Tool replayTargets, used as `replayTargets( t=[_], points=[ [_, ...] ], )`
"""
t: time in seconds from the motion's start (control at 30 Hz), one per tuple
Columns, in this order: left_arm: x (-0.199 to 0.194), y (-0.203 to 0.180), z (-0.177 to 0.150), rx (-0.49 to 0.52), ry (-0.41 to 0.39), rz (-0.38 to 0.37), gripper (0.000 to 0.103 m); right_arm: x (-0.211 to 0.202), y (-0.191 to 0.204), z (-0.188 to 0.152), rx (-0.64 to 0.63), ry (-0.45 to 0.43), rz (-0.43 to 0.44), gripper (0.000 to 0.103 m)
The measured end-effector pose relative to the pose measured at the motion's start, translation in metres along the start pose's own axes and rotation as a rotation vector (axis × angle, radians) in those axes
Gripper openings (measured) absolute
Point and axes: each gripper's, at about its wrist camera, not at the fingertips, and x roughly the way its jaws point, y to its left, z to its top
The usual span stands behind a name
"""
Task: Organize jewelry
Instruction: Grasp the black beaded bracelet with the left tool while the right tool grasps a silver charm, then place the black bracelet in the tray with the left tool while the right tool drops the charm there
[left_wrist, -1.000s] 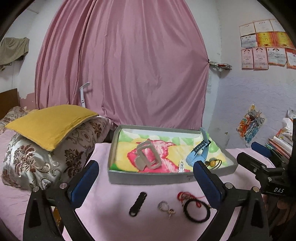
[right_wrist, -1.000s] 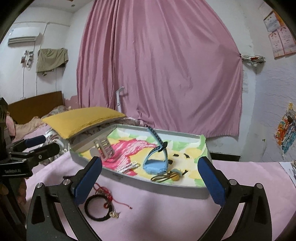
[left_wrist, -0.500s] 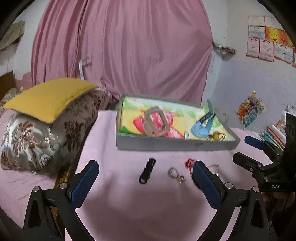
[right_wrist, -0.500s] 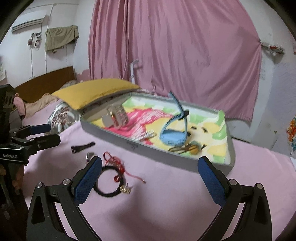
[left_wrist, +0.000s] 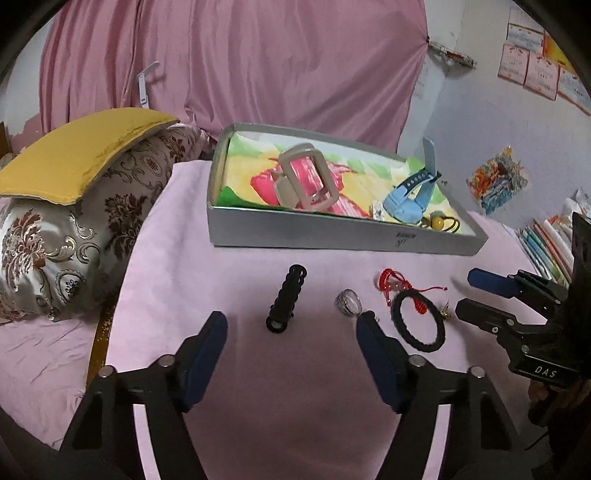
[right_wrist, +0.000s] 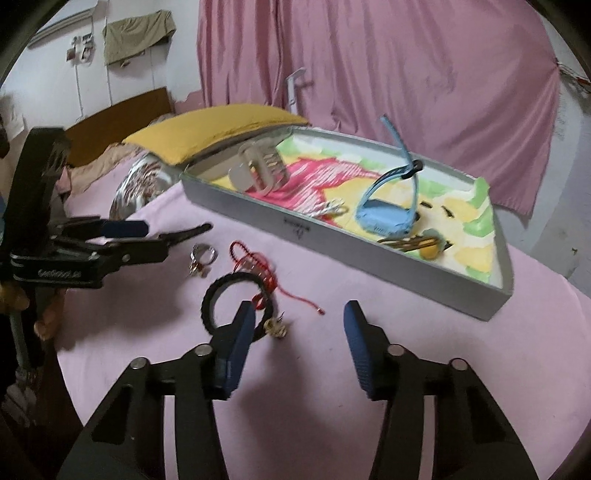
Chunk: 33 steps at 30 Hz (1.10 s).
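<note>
Both grippers, left (left_wrist: 288, 325) and right (right_wrist: 299, 319), half open, just closing, holding nothing. On pink cloth (left_wrist: 295, 387): black clip (left_wrist: 286, 299), ring (left_wrist: 348, 302), red cord (left_wrist: 397, 282), black bracelet (right_wrist: 231, 301) (partly hidden by right finger). Grey box (left_wrist: 332, 234) behind; small charm blurred.

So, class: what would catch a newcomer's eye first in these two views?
The pink curtain fills the background. Before it, on the pink sheet, a grey tray holds a blue watch, and small jewelry lies loose in front, including a black bracelet.
</note>
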Motion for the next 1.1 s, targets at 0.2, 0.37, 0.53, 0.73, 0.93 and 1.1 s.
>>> replayTargets(
  t=[0.2, 0.37, 0.53, 0.73, 0.93, 1.1],
  points=[
    [0.009, -0.005, 0.004, 0.028, 0.023, 0.047, 0.056, 0.009, 0.003, -0.001, -0.013, 0.054, 0.024, 0.030],
    [0.013, -0.009, 0.008, 0.053, 0.031, 0.054, 0.048, 0.014, 0.004, 0.001, -0.014, 0.069, 0.040, 0.023],
    [0.016, -0.012, 0.010, 0.079, 0.037, 0.068, 0.037, 0.016, 0.003, 0.002, 0.004, 0.073, 0.075, 0.016],
    [0.016, -0.018, 0.009, 0.118, 0.040, 0.099, 0.018, 0.019, 0.000, 0.002, 0.030, 0.078, 0.118, 0.011],
    [0.015, -0.018, 0.008, 0.108, 0.041, 0.087, 0.014, 0.018, 0.002, 0.001, 0.029, 0.071, 0.105, 0.011],
    [0.007, -0.021, 0.003, 0.080, 0.014, 0.045, 0.014, 0.007, 0.004, 0.003, 0.019, 0.018, 0.069, 0.011]
  ],
)
